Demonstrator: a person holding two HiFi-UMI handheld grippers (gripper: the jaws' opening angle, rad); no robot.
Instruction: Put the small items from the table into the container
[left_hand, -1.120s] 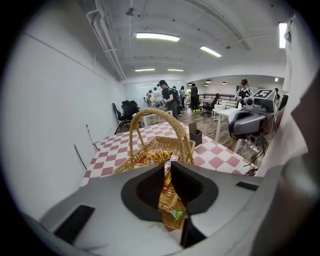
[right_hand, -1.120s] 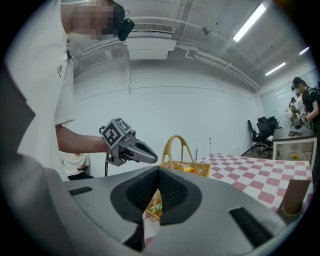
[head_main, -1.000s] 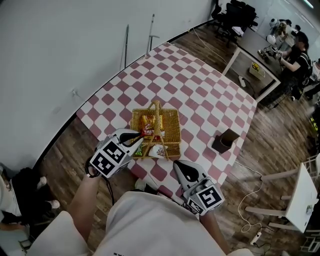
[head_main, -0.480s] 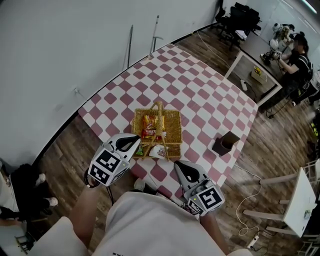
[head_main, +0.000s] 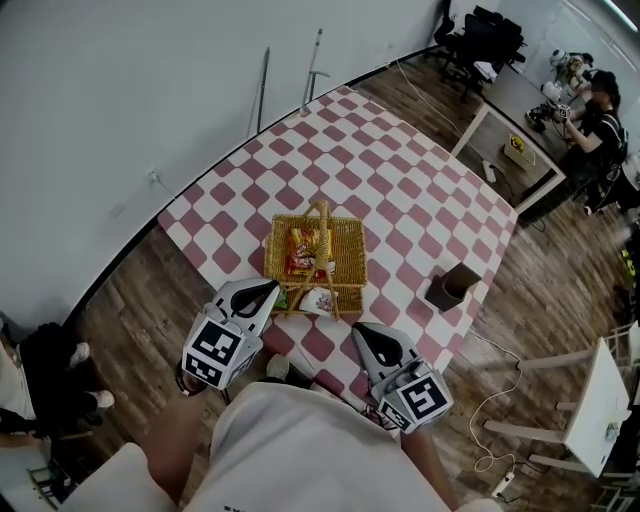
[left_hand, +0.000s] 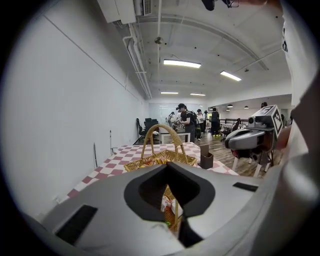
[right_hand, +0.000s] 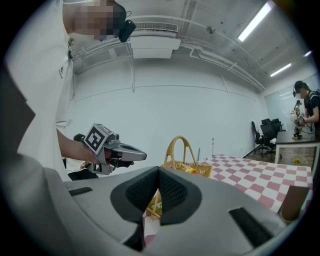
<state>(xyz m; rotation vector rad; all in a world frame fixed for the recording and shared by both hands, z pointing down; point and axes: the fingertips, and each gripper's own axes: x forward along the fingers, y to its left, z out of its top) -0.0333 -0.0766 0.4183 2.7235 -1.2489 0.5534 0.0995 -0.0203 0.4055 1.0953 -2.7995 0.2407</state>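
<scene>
A wicker basket (head_main: 345, 262) with a tall handle stands near the front edge of the red-and-white checked table (head_main: 340, 160). Inside lie red and orange snack packets (head_main: 300, 250), a white patterned item (head_main: 320, 300) and something green (head_main: 281, 299). My left gripper (head_main: 270, 288) hovers just short of the basket's near left corner, its jaws shut and empty. The right gripper (head_main: 358, 330) waits at the near right corner, also shut on nothing. The basket (left_hand: 159, 159) rises beyond my left gripper (left_hand: 167, 165) in its own view, and the basket (right_hand: 187, 167) shows past the right gripper (right_hand: 159, 170).
A dark brown box (head_main: 452, 283) stands at the table's right edge. Two poles (head_main: 262, 80) lean on the white wall behind. People sit at a desk (head_main: 520, 130) far right, and a white table (head_main: 600, 400) stands at the lower right.
My left gripper has drawn back from the basket toward the table's near edge, and its jaws have come together. The right gripper has stayed in place.
</scene>
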